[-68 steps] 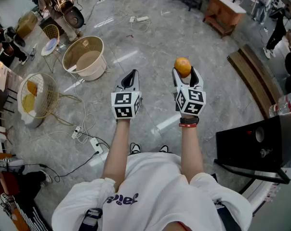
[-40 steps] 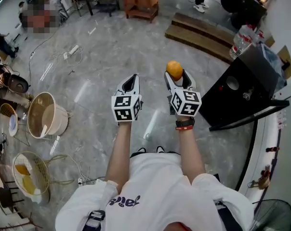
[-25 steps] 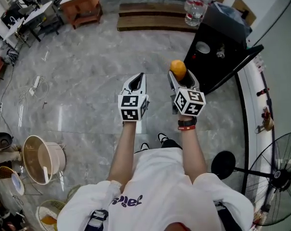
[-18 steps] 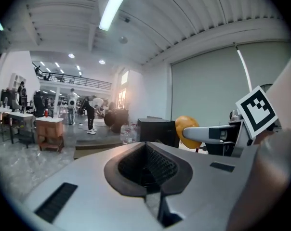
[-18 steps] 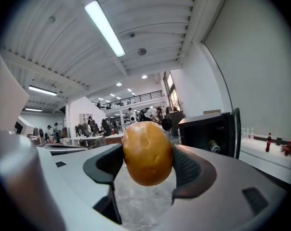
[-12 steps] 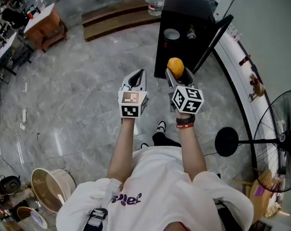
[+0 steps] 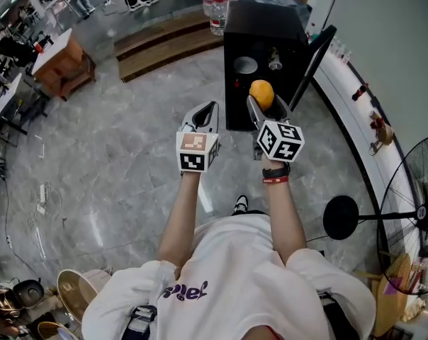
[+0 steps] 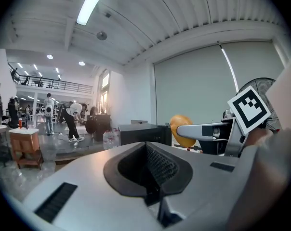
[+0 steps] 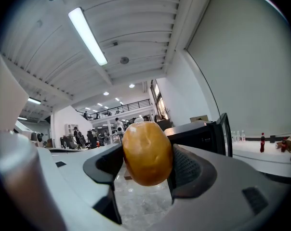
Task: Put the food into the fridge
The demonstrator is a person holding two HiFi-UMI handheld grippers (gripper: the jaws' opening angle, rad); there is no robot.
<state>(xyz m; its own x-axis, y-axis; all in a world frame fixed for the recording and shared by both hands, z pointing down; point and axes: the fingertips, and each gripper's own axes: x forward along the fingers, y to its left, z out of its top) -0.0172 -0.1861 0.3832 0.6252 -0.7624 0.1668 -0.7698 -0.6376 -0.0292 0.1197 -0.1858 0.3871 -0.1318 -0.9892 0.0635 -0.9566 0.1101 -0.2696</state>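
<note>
An orange, roundish piece of food (image 7: pixel 261 93) is held off the floor, and my right gripper (image 7: pixel 264 103) is shut on it. In the right gripper view the food (image 9: pixel 146 153) fills the space between the two pads. Just beyond it stands a small black fridge (image 7: pixel 260 27) with its door (image 7: pixel 314 61) swung open to the right and items on a shelf inside. My left gripper (image 7: pixel 205 110) hangs beside the right one, shut and holding nothing. The left gripper view shows its pads meeting (image 8: pixel 152 170), with the food (image 8: pixel 181 129) off to the right.
Water bottles (image 7: pixel 217 6) stand behind the fridge. A low wooden platform (image 7: pixel 168 41) and a wooden table (image 7: pixel 62 66) lie to the far left. A standing fan (image 7: pixel 426 214) and a round stand base (image 7: pixel 341 217) are at the right, by a white curved ledge (image 7: pixel 352 101).
The view has swung from the baskets on the floor round to the fridge, which is now close ahead with its door open. Both grippers keep their pose; the right still holds the food.
</note>
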